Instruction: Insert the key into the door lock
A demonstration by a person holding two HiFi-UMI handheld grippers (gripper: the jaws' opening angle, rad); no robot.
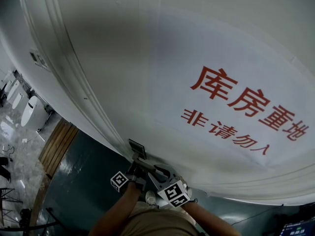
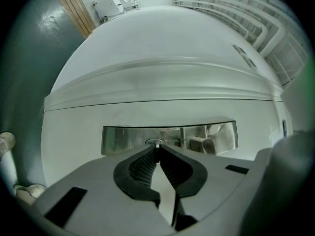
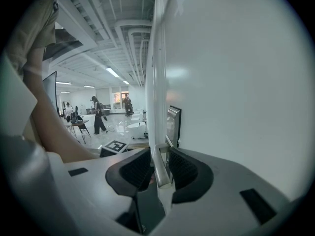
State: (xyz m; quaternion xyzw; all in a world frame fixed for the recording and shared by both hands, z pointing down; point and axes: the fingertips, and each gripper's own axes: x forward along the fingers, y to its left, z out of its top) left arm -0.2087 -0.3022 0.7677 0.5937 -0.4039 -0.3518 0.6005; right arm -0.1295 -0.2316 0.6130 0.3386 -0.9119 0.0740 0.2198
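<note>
Key (image 2: pixel 156 144) is sitting in the left gripper (image 2: pixel 157 150). The jaws are pinching together on it, and only a thin silver sliver is showing past the tips. That gripper is pointing straight at the door (image 2: pixel 162 53), square to the steel lock plate (image 2: pixel 123 139).

The relation that matters: the keyhole (image 2: pixel 153 142) is lying dead ahead of the left tips, and the key tip is touching it or just starting in. I can't tell which from here. The key's long axis is running along the jaws, straight into the plate, so the coming move looks like a plain push along that line with no sideways correction. The blade seems to be standing on edge. Whether that is matching the slot is too small to read.

The right gripper (image 3: pixel 160 154) is coming in along the door face from the side, with its jaws clamping the metal handle (image 3: pixel 160 173) just beside the plate. It isn't carrying the key, so my read is that it's only steadying the door.

The left hand is the one doing the insertion, and it is the nearer to the slot. The risk I'm seeing is the key tilting in the pinch if the push goes off-axis, since so little of it is sticking out to guide.
</note>
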